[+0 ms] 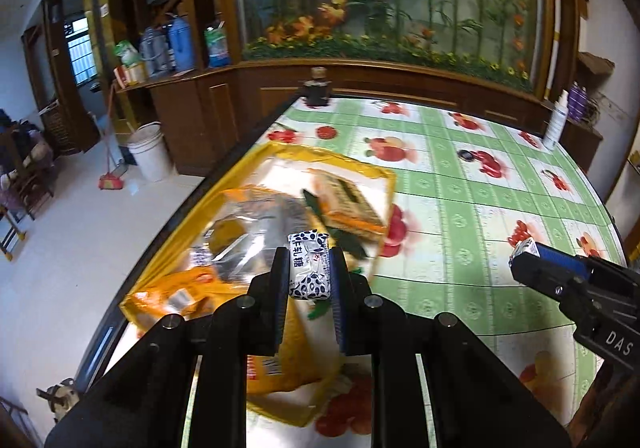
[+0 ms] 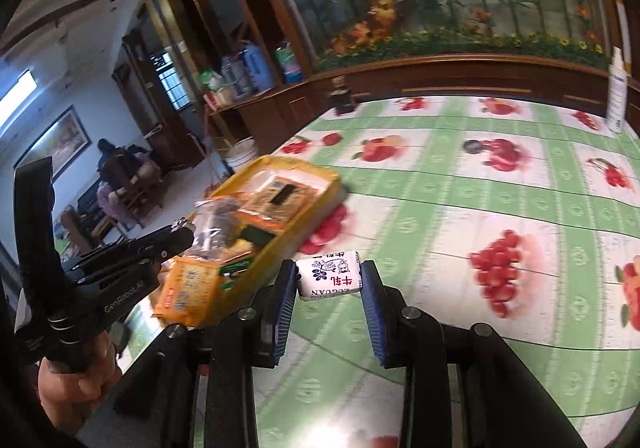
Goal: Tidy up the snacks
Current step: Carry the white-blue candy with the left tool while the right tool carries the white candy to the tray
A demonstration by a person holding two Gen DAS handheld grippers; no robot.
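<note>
Gripping one wrapped nougat candy (image 1: 309, 265) apiece, both tools are clenched: the left gripper (image 1: 308, 268) holds its sweet above the yellow tray (image 1: 240, 172), the right gripper (image 2: 329, 280) carries the second candy (image 2: 329, 277) over the fruit-print tablecloth (image 2: 480, 208), just beside that tray. Beyond, several snack packets (image 2: 188, 292) already lie in the tray; judging so, sorting looks nearly done, with these two left to drop in

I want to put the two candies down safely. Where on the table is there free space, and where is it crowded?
The tablecloth is bare between the yellow box and the white bottle, and back toward the dark jar. The box is crowded with snack packets. Each gripper, left and right, holds a candy.
</note>
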